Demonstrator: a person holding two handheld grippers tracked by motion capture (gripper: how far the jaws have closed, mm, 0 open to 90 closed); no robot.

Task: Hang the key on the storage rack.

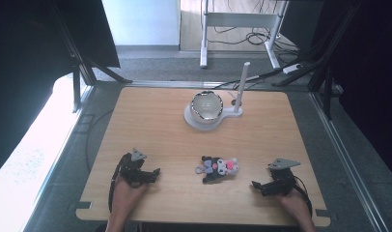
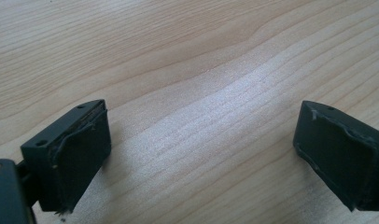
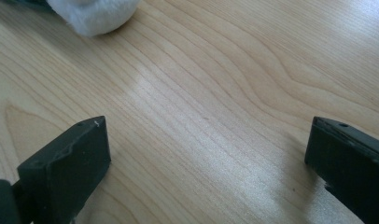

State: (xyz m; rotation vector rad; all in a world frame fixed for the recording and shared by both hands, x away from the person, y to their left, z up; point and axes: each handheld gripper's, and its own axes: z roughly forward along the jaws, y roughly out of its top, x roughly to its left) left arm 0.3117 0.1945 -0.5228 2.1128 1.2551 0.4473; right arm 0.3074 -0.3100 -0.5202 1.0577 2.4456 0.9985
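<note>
A small plush toy [image 1: 217, 167], black, white and pink, lies on the wooden table [image 1: 160, 125] near the front middle. My left gripper [image 1: 153, 174] rests at the front left, jaws wide apart over bare wood [image 2: 201, 126]. At the front right my right gripper [image 1: 258, 186] also stands open, pointing toward the toy; a white fluffy part of the toy [image 3: 96, 14] shows at the top left of the right gripper view. Nothing lies between either pair of jaws. A pale bowl [image 1: 207, 106] sits on a white stand at the back middle.
A white upright post [image 1: 241, 86] rises from the stand's base beside the bowl. Dark frame struts and cables run along the floor past the table's far edge. A white desk frame [image 1: 240, 21] stands farther back.
</note>
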